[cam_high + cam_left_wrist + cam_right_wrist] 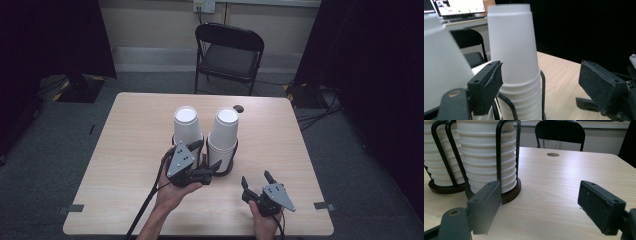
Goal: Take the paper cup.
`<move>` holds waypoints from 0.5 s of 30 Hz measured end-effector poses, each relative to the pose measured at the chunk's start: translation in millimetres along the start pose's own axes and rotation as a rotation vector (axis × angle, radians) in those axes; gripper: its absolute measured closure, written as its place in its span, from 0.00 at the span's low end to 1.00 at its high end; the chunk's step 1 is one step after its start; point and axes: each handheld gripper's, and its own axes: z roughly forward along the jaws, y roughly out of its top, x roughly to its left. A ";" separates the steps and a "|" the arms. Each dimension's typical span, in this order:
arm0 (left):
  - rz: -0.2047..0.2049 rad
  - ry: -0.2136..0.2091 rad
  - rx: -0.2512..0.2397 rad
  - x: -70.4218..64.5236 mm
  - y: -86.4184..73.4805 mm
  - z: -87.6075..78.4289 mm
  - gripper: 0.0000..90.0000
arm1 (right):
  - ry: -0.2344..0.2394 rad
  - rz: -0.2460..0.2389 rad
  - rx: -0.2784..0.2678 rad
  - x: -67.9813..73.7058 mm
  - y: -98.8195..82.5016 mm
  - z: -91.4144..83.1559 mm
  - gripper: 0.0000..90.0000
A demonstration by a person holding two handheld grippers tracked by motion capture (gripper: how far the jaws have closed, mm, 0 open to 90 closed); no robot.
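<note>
Right cup stack (pixel 223 134): white foam cups are nested upside down into a tall tapering column, ribbed with rims at its lower part, smooth at the topmost cup; it is seated in a black wire holder (pixel 234 156) on a dark round base, near the middle of the surface (pixel 135 165).
Left cup stack (pixel 187 129): a like column is set just beside the first, in a holder of its own.
Step in hand: the left claw (pixel 206 159) is judged to be positioned at the foot of the stacks, with a cup to be taken from a column (which one cannot be told).
Left claw: its jaws stand partly apart in the left gripper view, with the right cup stack seen between and beyond them; nothing is pressed by the pads, so it is taken as open and empty.
Right claw (pixel 257 180): it is held over the near right of the surface, well apart from the stacks, jaws spread wide and nothing gripped.
Next move: the jaws would need to be brought around the top cup above the wire holder, closed lightly (foam dents easily), then lifted straight up so the cups beneath are not dragged along.
Surroundings: a black folding chair (pixel 229 54) is placed beyond the far edge.
</note>
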 end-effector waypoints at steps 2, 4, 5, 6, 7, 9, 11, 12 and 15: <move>0.005 -0.002 -0.001 0.6 4.0 2.6 0.21 | 0.000 -0.001 0.000 0.0 0.0 0.0 0.20; 0.009 -0.005 -0.001 2.1 7.4 5.4 0.21 | 0.001 0.001 -0.001 -0.2 0.0 0.0 0.20; 0.011 -0.001 0.000 2.6 8.9 6.6 0.21 | 0.001 0.000 -0.001 -0.1 0.0 0.0 0.20; 0.012 -0.008 -0.003 3.4 10.7 7.7 0.21 | 0.000 -0.001 -0.001 0.0 0.0 0.1 0.20; 0.013 -0.011 -0.003 4.2 11.8 8.2 0.21 | 0.001 0.000 0.001 0.0 0.0 0.1 0.20; 0.006 -0.006 -0.009 5.8 15.0 10.0 0.20 | 0.001 0.000 0.001 -0.1 0.0 0.1 0.20; 0.007 -0.013 -0.006 8.4 19.3 11.6 0.19 | 0.001 0.000 0.001 -0.1 0.0 0.2 0.20; 0.005 -0.011 -0.007 9.1 21.4 12.7 0.19 | 0.001 0.000 0.001 -0.1 0.1 0.2 0.20; 0.001 -0.011 -0.011 11.6 27.7 15.3 0.18 | 0.001 -0.002 0.002 0.0 0.1 0.3 0.20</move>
